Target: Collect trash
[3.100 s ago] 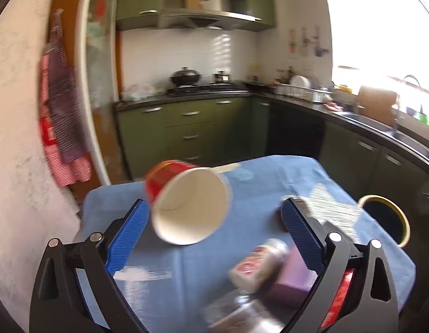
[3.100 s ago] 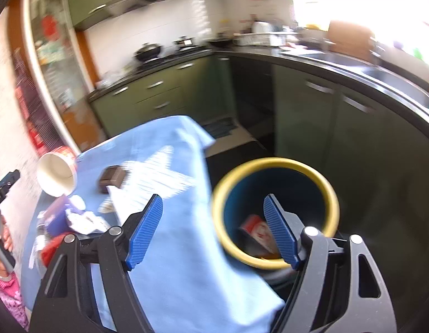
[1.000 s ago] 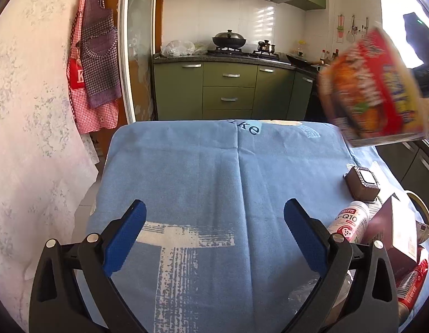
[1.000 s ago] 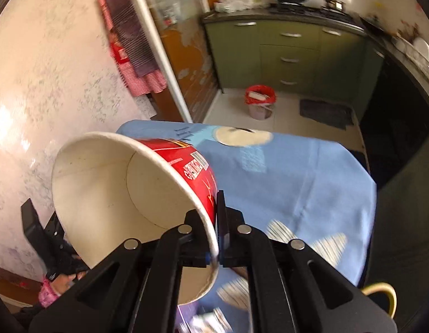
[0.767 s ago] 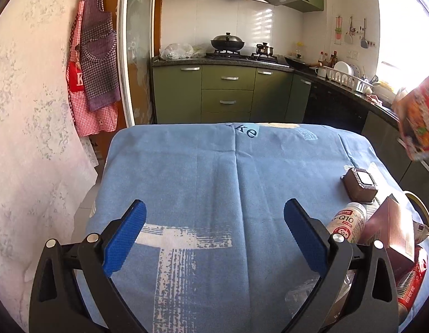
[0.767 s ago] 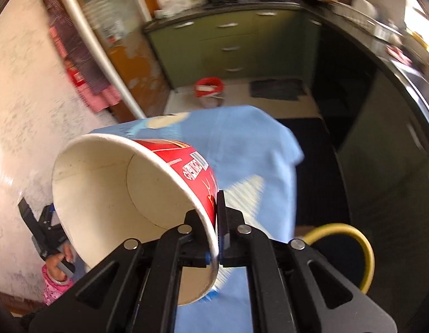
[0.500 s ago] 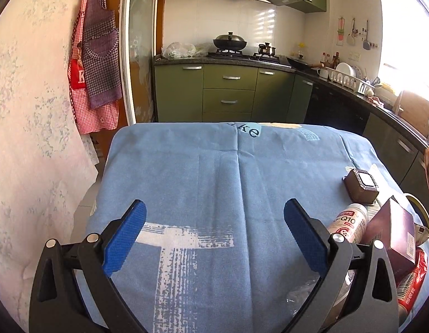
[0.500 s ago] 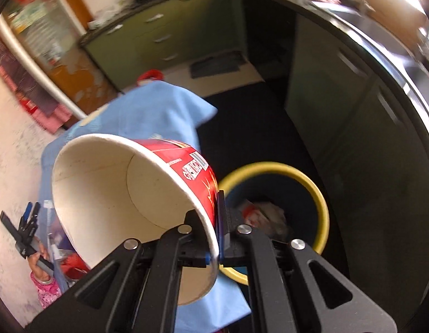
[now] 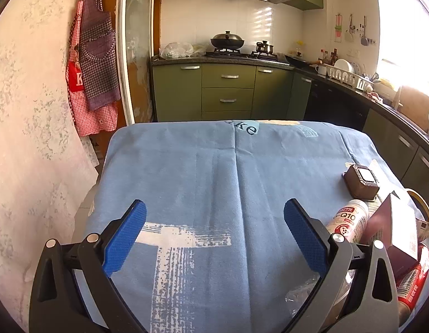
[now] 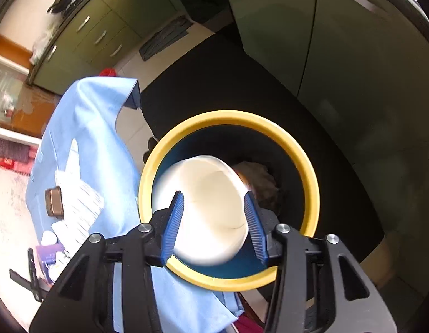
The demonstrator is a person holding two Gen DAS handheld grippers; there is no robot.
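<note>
In the right wrist view my right gripper [image 10: 214, 211] is open above the yellow-rimmed bin [image 10: 303, 161]. The white paper cup [image 10: 206, 202], blurred, is loose between the fingers and dropping mouth-up into the bin. Crumpled trash [image 10: 259, 174] lies in the bin. In the left wrist view my left gripper [image 9: 211, 233] is open and empty over the blue tablecloth [image 9: 214, 172]. At its right lie a brown square container [image 9: 360, 180], a white Q10 bottle [image 9: 349, 219], a maroon box [image 9: 395, 227] and a red packet [image 9: 414, 283].
The bin stands on the floor by the table's corner, next to dark green cabinets [image 10: 339, 55]. Its rim [image 9: 421, 202] shows past the table edge in the left wrist view. Clear plastic wrap [image 9: 303, 297] lies near my left gripper's right finger. A wall [image 9: 28, 138] runs along the left.
My right gripper swung the cup from the table over to the bin, then opened and let it go. My left gripper has stayed still and open.
</note>
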